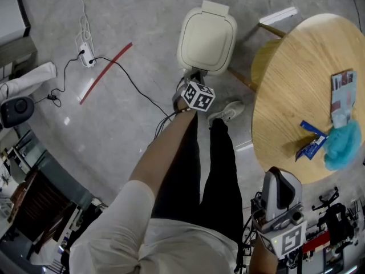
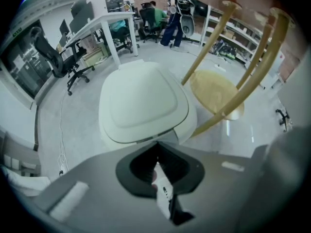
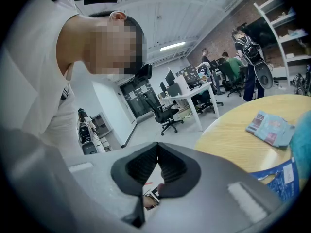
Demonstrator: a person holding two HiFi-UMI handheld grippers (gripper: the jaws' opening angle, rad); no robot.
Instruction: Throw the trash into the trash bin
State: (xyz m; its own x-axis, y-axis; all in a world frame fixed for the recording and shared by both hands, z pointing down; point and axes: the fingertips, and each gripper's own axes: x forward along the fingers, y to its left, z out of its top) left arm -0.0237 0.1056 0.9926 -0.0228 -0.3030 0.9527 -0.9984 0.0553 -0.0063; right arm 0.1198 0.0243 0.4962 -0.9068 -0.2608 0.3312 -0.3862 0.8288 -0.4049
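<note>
The cream trash bin [image 1: 206, 36] stands on the floor with its lid down; it also fills the left gripper view [image 2: 141, 103]. My left gripper [image 1: 193, 76] points steeply down at the bin's near side, its jaws shut on a thin white wrapper [image 2: 163, 191] with dark print. My right gripper [image 1: 278, 178] hangs by the round wooden table [image 1: 296, 67], shut with nothing between its pads [image 3: 157, 164]. On the table lie a blue wrapper [image 1: 311, 141], a teal fluffy wad [image 1: 345, 144] and a printed packet [image 1: 342, 90].
A wooden chair [image 1: 262, 61] stands between bin and table, right beside the bin [image 2: 216, 91]. The person's shoe [image 1: 227, 113] is near the bin. A power strip [image 1: 85, 53] with a black cable and red tape [image 1: 105, 73] lie on the floor to the left.
</note>
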